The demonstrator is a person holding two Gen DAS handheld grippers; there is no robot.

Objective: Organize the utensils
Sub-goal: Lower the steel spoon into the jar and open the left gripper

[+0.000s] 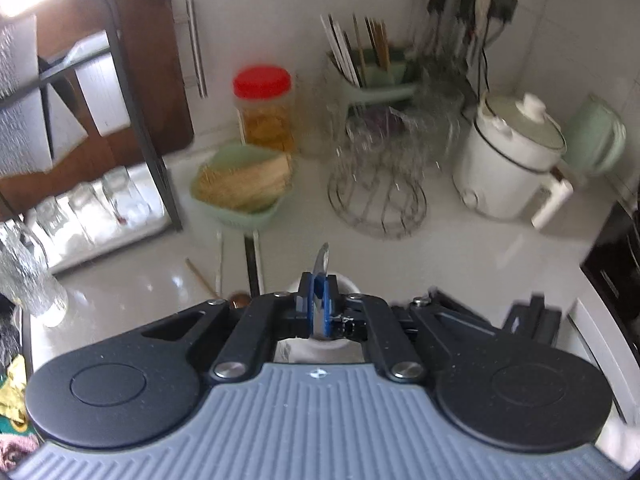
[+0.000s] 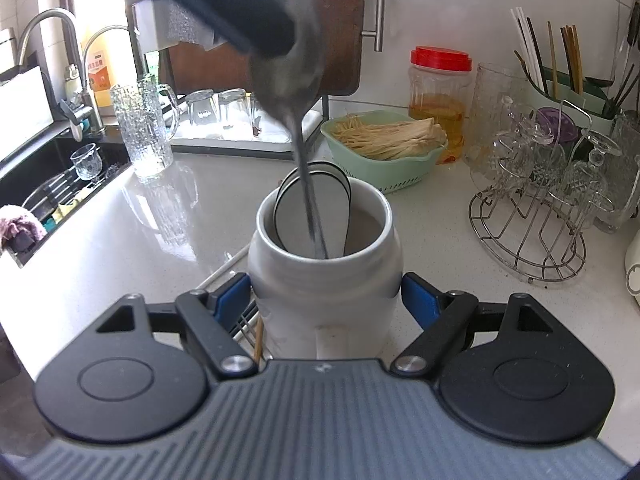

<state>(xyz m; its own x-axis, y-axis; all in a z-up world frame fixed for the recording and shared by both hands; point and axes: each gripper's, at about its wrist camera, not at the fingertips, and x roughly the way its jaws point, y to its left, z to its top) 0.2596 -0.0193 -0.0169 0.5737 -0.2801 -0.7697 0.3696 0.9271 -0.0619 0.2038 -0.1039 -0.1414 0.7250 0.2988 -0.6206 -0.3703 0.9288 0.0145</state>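
My left gripper (image 1: 319, 300) is shut on a metal spoon (image 1: 321, 268), whose bowl sticks up between the blue pads. In the right wrist view the same spoon (image 2: 298, 92) hangs handle-down into a white ceramic jar (image 2: 324, 276), with the left gripper blurred above it. The jar also holds white spoons with dark rims (image 2: 296, 208). My right gripper (image 2: 326, 300) has its blue pads against both sides of the jar. Loose chopsticks (image 1: 222, 256) lie on the white counter beyond the jar.
A green basket of sticks (image 2: 384, 148), a red-lidded jar (image 2: 440, 92), a wire glass rack (image 2: 532, 216), a green chopstick holder (image 2: 568, 96), a glass mug (image 2: 142, 124) and a sink (image 2: 52, 192) surround the jar. A white cooker (image 1: 512, 160) stands to the right.
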